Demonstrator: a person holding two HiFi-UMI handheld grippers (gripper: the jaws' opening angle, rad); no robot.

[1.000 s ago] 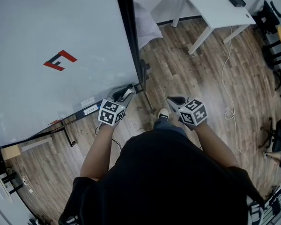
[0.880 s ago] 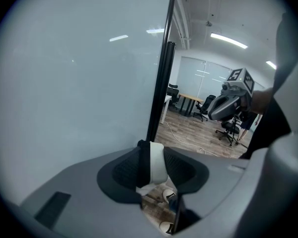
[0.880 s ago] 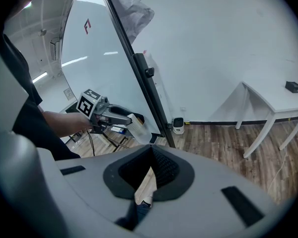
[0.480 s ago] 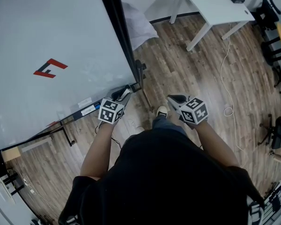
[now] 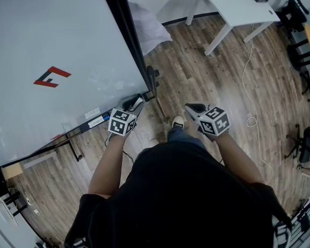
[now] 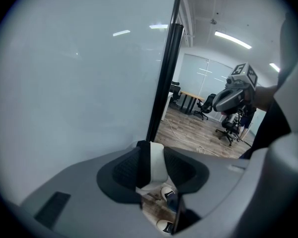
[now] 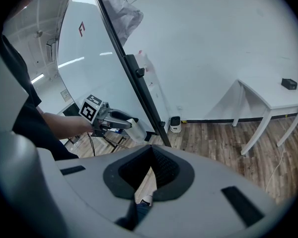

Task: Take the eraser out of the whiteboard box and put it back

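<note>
The eraser [image 5: 140, 104], a white block with a black side, sits between the jaws of my left gripper [image 5: 137, 102], which is shut on it. That gripper hangs at the lower right corner of the whiteboard [image 5: 51, 40], just over the black tray [image 5: 88, 124] along the board's bottom edge. The left gripper view shows the eraser [image 6: 157, 163] upright between the pads, with the board filling the left. My right gripper [image 5: 192, 109] hovers over the floor, well apart from the board, shut and empty. In the right gripper view, the left gripper [image 7: 120, 123] holds the eraser [image 7: 133, 131].
The whiteboard's black side post [image 5: 125, 35] and stand foot [image 5: 154, 79] are beside the left gripper. A white table [image 5: 237, 6] stands at the back right. A white cable [image 5: 250, 81] trails on the wood floor, and office chairs [image 5: 299, 19] stand at the right edge.
The head view has shifted a little against the whiteboard. Both grippers keep their places, and the left one still holds the eraser.
</note>
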